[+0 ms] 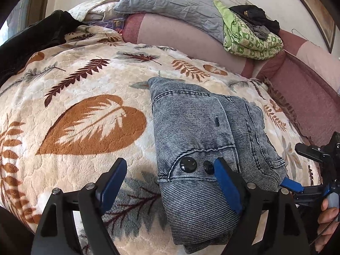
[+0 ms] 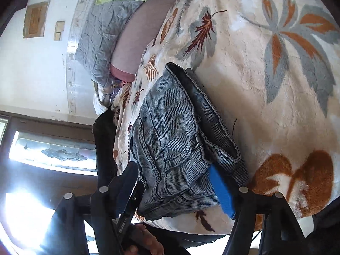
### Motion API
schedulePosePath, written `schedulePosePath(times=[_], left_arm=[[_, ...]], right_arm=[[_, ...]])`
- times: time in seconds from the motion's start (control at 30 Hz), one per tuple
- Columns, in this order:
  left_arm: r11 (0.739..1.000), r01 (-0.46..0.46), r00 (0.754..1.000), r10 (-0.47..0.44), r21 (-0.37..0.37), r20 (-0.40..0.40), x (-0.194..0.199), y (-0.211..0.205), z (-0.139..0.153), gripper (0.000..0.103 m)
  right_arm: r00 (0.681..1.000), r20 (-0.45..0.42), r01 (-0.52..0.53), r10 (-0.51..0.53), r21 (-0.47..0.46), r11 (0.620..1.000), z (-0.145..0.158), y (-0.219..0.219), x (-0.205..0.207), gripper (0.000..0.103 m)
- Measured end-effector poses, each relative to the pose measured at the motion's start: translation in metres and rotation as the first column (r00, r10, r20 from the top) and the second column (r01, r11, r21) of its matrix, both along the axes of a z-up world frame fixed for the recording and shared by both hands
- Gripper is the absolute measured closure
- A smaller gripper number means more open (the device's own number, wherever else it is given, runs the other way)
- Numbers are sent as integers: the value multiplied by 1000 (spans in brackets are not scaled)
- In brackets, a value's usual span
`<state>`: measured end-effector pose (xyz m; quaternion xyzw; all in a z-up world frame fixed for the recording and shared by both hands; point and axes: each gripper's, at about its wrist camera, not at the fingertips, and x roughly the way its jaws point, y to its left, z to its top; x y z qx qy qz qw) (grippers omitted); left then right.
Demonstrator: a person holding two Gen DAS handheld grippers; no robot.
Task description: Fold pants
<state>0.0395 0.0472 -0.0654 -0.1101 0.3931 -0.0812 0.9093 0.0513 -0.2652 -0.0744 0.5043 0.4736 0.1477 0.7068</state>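
Note:
The grey-blue denim pants [image 1: 197, 131] lie folded in a compact stack on a cream blanket with leaf print [image 1: 85, 97], waistband and two black buttons [image 1: 188, 164] toward me. My left gripper [image 1: 170, 182] is open just above the near edge of the pants, its right pad [image 1: 227, 187] over the fabric. My right gripper [image 2: 174, 189] is open with its jaws around the side of the folded pants [image 2: 178, 140]; one blue pad [image 2: 221, 191] lies against the denim. It also shows at the right edge of the left wrist view [image 1: 306, 170].
A pink bolster [image 1: 187, 36] runs along the far side of the bed, with a grey quilted pillow [image 1: 170, 2] and a green patterned folded cloth [image 1: 250, 38] topped by dark clothes. A black garment [image 1: 36, 34] lies at far left. A window [image 2: 53, 150] is behind.

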Motion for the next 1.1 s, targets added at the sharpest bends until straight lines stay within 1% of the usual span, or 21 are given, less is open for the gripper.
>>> schedulePosePath(times=[0.07,0.13,0.17,0.2,0.23,0.3,0.4,0.5,0.57,0.63,0.67,0.73,0.77,0.83,0.9,1.0,1.1], left_arm=[[1000,1,1000,-1,-6,-1,0,1,-1,19],[1000,3,1000,-3,-7,0,0,1,-1,19],[1000,3,1000,-3,-5,1,0,1,-1,18],[1000,4,1000,-4,-5,1,0,1,-1,18],[1000,6,1000,-6,-6,2,0,1,-1,18],[1000,9,1000,-9,4,8,-1,0,-1,18],[999,15,1000,-15,33,20,-3,-4,4,18],[998,20,999,-21,55,33,-7,-8,16,18],[997,11,997,-17,82,69,-10,-12,26,18],[992,-19,996,8,122,85,-10,-13,28,18],[988,-35,997,25,150,70,-7,-13,25,17],[981,-49,999,47,189,10,1,-13,9,16],[981,-51,999,52,189,-1,3,-11,3,15],[987,-47,998,51,154,-20,6,-4,1,14],[988,-40,999,45,152,-29,7,-3,1,14],[986,-44,999,47,161,-19,4,-6,1,14],[987,-44,999,48,154,-23,4,-5,0,14]], right_arm=[[1000,-23,-1,2,17,1000,-8,2,5,29],[999,-32,-13,13,8,1000,-9,6,10,31],[999,-33,-18,18,-8,1000,-8,8,10,44],[999,-32,-36,34,-38,999,-6,10,11,59],[998,-29,-50,47,-85,995,-3,12,12,86],[996,-2,-83,84,-195,977,9,20,12,90],[991,47,-102,125,-344,933,32,32,7,92],[982,79,-112,173,-493,863,51,41,-3,92],[979,58,-132,197,-561,817,45,46,-7,92],[977,10,-165,213,-596,786,25,47,-8,92],[977,5,-168,215,-606,777,16,47,-10,92],[977,12,-161,213,-615,772,18,49,-10,92],[976,6,-171,219,-608,775,20,49,-7,91],[977,-7,-180,215,-569,803,21,42,-7,88],[976,-14,-186,217,-566,803,25,37,-8,85],[982,2,-152,190,-595,789,40,30,-14,82],[986,43,-95,162,-653,752,65,28,-14,80]])
